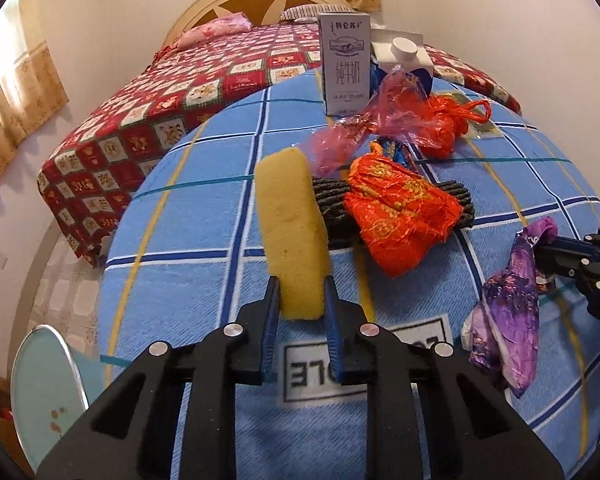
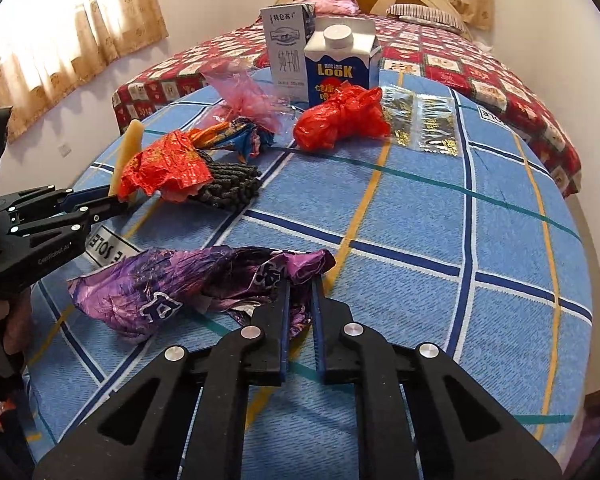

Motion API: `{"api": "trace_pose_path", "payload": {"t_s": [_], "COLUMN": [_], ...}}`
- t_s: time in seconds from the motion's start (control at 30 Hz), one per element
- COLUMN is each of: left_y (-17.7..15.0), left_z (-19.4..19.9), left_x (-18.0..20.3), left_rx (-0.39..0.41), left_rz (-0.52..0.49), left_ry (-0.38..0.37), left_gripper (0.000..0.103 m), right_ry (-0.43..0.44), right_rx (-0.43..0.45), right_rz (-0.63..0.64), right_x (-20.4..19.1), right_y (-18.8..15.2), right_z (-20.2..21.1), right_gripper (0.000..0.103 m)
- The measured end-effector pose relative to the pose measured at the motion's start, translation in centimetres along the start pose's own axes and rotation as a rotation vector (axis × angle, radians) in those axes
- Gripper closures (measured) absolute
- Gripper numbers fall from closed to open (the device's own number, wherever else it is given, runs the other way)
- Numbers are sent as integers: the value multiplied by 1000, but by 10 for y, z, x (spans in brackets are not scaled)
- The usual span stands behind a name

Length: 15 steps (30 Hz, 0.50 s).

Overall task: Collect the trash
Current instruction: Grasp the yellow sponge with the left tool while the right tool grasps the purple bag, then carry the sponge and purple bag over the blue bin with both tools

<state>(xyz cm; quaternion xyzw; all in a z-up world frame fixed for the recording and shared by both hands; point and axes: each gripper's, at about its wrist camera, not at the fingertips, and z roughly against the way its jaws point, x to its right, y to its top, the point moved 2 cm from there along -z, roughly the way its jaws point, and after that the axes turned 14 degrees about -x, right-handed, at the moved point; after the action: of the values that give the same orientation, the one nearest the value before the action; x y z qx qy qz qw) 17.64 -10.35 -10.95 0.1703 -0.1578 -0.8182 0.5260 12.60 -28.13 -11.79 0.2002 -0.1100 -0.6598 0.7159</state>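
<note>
Two grippers work above a blue checked cloth (image 2: 440,216) strewn with trash; the left gripper (image 1: 302,300) is clamped on the lower end of a yellow sponge (image 1: 292,232) standing upright; the right gripper (image 2: 300,300) pinches, nearly closed, one corner of a purple wrapper (image 2: 172,284) lying crumpled on the cloth; the slick foil could likely slide out of so thin a grip, and the tall sponge might tip or brush the red wrapper (image 1: 400,216) beside it.

A: Cartons? 
B: Two: tall grey-white milk carton (image 2: 285,50), blue-white capped carton (image 2: 342,66).
A: Wrappers and bags?
B: One purple foil wrapper (image 2: 168,286), one red-gold foil wrapper (image 1: 400,208), one knotted red plastic bag (image 2: 340,120), one pink film (image 2: 246,94).
A: Sponges?
B: One yellow sponge (image 1: 292,236). One dark scrubbing pad (image 2: 228,184).
</note>
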Motion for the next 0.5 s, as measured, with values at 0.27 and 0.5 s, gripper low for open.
{"api": "trace_pose_path", "payload": {"t_s": [0.27, 0.5], "left_y": [-19, -36], "left_z": [30, 52], "left_x": [-21, -34], "left_rx": [58, 90], "left_rz": [16, 34], "left_ry": [45, 66], "left_gripper": [82, 82], "right_ry": [5, 12], "right_rx": [16, 43], "right_rz": [12, 27], "right_x": [-13, -26], "right_y": [0, 0], "right_z": [4, 14], "right_gripper": [98, 98]}}
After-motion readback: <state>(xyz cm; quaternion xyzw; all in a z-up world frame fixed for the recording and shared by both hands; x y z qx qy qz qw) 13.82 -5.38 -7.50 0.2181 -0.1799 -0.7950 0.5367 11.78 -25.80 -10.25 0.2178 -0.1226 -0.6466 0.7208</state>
